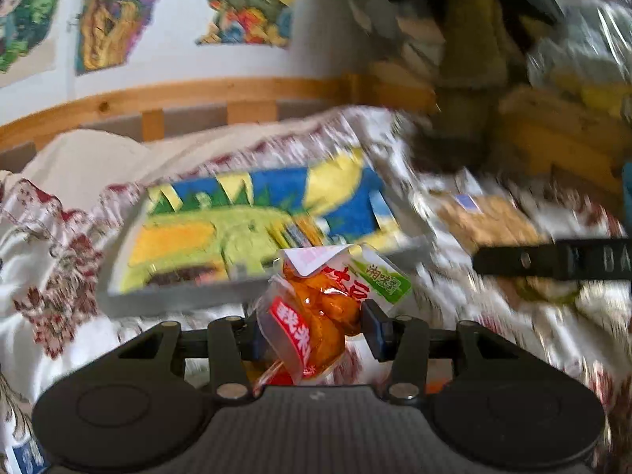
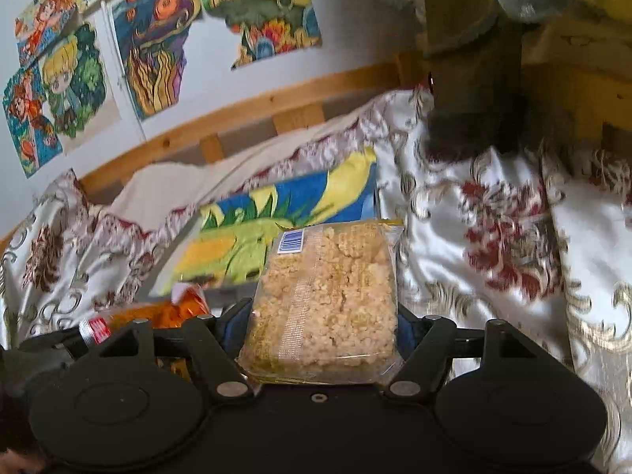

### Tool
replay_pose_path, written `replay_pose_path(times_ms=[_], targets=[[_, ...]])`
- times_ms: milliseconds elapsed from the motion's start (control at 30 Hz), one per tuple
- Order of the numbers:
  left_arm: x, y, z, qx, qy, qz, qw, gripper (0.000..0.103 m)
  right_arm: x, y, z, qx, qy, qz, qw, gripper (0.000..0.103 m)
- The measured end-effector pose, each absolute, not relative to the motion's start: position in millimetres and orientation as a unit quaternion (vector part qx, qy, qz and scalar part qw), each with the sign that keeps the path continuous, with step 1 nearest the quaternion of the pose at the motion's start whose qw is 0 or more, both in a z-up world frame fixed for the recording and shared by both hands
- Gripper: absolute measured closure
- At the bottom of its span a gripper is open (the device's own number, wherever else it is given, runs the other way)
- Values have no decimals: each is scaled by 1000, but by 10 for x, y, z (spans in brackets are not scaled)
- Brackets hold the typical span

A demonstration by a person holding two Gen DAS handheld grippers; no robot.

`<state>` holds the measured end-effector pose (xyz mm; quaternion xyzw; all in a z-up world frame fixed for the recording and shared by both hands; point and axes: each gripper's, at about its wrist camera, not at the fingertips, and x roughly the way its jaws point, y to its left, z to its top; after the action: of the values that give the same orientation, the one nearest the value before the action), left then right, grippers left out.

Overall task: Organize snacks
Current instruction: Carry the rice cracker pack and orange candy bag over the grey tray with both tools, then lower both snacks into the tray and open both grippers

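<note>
Both grippers carrying. Left gripper is pinching an orange snack pouch, lower centre. Right gripper is clamping a puffed-rice cake pack, centre frame. Likely heading for the painted tray; next move calls for lowering and releasing.

We log one orange snack packet, clear wrap with red and green labels, tilted, pinched at six o'clock in the left wrist view. We log one rice-crisp bar in clear wrap, barcode at its eleven o'clock corner, upright, clamped at centre frame.
</note>
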<state>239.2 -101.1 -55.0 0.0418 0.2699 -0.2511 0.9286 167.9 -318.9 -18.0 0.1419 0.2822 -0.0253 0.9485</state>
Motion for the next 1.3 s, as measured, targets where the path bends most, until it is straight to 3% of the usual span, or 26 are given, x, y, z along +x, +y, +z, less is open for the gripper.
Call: replay_pose_path(times_ms=[400, 767, 1300], targets=[[3246, -854, -460, -55, 229, -158, 959, 52, 2529, -3054, -287, 90, 209, -36, 973, 31], [3669, -855, -843, -4, 243, -143, 959, 52, 3234, -2885, -664, 77, 236, -24, 968, 31], [3889, -837, -1012, 0, 314, -129, 941, 51, 3460, -2850, -934, 91, 293, -33, 951, 30]])
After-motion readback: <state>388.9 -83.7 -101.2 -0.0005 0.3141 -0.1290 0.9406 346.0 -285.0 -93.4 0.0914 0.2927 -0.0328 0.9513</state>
